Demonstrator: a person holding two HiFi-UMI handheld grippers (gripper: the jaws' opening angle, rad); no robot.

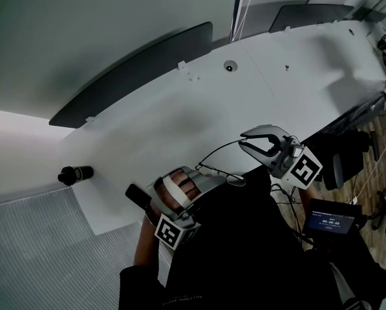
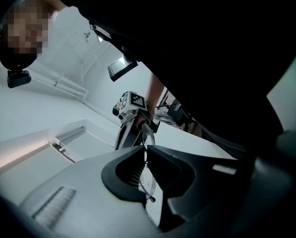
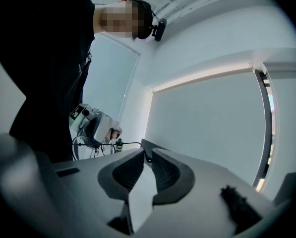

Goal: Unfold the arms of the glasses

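The thin wire-framed glasses (image 1: 220, 171) hang in the air between my two grippers, in front of the person's dark clothing and near the white table's (image 1: 180, 108) front edge. My left gripper (image 1: 204, 175) is shut on the frame at a lens; in the left gripper view the clear lens (image 2: 147, 180) sits between the closed jaws of the left gripper (image 2: 144, 150). My right gripper (image 1: 243, 139) is shut on the tip of one arm (image 3: 125, 144), which runs out sideways from the frame to the right gripper (image 3: 147, 156). I cannot make out the other arm.
A small black cylinder (image 1: 75, 173) lies on the table at the left. A round grommet (image 1: 229, 66) sits in the tabletop farther back. A small lit screen (image 1: 332, 219) and a dark chair (image 1: 348, 163) are at the right, off the table.
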